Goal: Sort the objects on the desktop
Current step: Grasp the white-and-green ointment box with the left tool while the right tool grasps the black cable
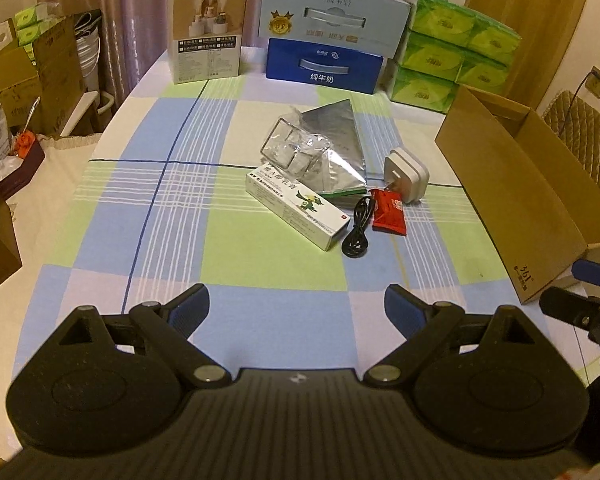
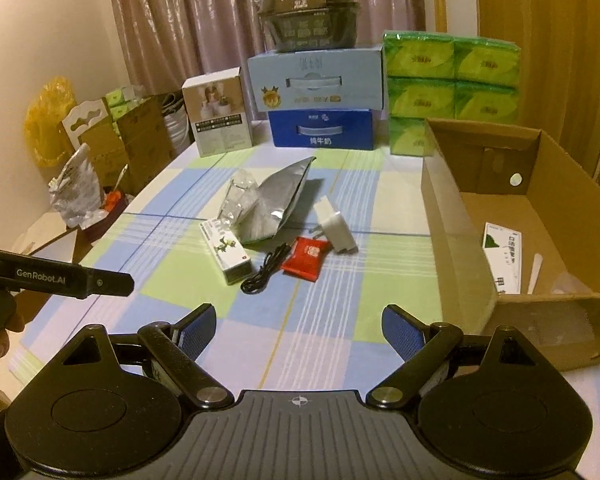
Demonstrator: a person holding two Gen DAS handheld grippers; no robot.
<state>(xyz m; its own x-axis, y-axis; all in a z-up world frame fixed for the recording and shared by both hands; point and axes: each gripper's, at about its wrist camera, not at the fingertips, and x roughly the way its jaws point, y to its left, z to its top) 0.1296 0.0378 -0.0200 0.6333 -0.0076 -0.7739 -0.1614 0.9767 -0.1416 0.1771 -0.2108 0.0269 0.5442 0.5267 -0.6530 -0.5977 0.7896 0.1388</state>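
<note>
A small heap lies mid-table on the checked cloth: a white-green ointment carton [image 1: 294, 210] [image 2: 229, 254], a coiled black cable [image 1: 358, 228] [image 2: 265, 270], a red sachet [image 1: 389, 213] [image 2: 306, 259], a white plug charger [image 1: 406, 178] [image 2: 336, 226], a silver foil bag [image 1: 336, 152] [image 2: 276, 204] and a clear plastic packet [image 1: 290, 150] [image 2: 240, 196]. My left gripper [image 1: 296, 310] hovers open near the table's front edge, short of the heap. My right gripper [image 2: 298, 330] is also open with nothing between its fingers. An open cardboard box [image 1: 512, 184] [image 2: 460, 220] stands to the right.
Inside the cardboard box lie a white-green carton [image 2: 502, 256] and a white stick [image 2: 535, 268]. At the back stand a white product box [image 1: 208, 32], stacked blue milk cartons [image 1: 324, 62] and green tissue packs [image 1: 448, 56]. Boxes and bags crowd the floor at left [image 1: 16, 92].
</note>
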